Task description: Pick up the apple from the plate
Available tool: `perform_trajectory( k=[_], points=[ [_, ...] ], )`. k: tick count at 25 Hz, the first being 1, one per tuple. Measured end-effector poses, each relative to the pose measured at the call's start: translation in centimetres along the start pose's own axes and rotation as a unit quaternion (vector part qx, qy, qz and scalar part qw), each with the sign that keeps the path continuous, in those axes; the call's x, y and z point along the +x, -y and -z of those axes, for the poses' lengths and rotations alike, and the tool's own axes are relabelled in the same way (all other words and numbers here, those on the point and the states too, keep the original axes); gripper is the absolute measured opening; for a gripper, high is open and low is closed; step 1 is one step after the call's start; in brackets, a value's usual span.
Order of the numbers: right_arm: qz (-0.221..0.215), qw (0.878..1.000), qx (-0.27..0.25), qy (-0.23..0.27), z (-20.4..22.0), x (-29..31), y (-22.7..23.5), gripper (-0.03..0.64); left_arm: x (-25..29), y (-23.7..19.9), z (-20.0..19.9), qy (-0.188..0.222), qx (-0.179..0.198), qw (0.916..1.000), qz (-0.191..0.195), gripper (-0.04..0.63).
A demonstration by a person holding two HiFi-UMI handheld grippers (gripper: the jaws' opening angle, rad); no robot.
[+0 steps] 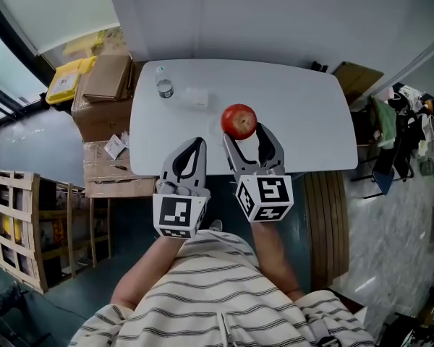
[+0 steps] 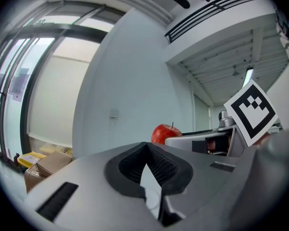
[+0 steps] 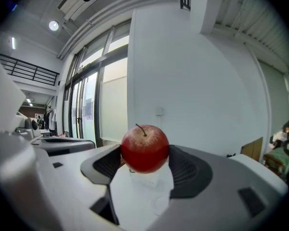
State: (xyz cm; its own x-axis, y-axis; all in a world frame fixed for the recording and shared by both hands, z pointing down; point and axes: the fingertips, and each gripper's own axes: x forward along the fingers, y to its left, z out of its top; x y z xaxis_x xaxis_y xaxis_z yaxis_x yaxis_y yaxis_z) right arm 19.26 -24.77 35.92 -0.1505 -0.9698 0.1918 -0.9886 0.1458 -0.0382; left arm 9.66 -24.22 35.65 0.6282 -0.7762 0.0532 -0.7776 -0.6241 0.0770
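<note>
The right tool (image 1: 246,137) is pinching a round red apple with a short dark stem (image 1: 239,121) between the ridged dark pads (image 3: 188,167) near its tips. In the right gripper view the right tool (image 3: 144,163) is pressing on both flanks of the apple (image 3: 144,147), which is sitting stem-up, with the white of the surface showing below it between the jaws. Whether the fruit is touching anything underneath cannot be told.

Just beside it, the left tool (image 1: 192,150) is holding nothing. In the left gripper view the jaws of the left tool (image 2: 145,150) are pressing together at the tips, and the apple (image 2: 164,133) is peeking over them next to the other tool's black-and-white marker cube (image 2: 250,110).

Both tools are reaching over the near edge of a white, rounded rectangular surface (image 1: 304,129), and the apple is hanging over its near middle part. Further back on the left, a small clear plastic bottle (image 1: 164,84) is standing upright, with a pale, flat object (image 1: 195,98) lying near it, too faint to identify. Brown cardboard boxes (image 1: 105,85) are stacking up beside the left end of the surface, and a wooden slatted crate (image 1: 14,223) is standing on the floor further left. The person's striped shirt (image 1: 217,295) is filling the bottom of the head view.
</note>
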Motion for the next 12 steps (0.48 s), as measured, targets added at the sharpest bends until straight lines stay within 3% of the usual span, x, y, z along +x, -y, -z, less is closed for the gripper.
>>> perform_trajectory(
  k=[12],
  points=[
    [0.006,1.0,-0.005,0.008,-0.32,-0.36,-0.14,0.327,0.1,-0.08,-0.53,0.005,-0.003,1.0,0.002,0.005]
  ],
)
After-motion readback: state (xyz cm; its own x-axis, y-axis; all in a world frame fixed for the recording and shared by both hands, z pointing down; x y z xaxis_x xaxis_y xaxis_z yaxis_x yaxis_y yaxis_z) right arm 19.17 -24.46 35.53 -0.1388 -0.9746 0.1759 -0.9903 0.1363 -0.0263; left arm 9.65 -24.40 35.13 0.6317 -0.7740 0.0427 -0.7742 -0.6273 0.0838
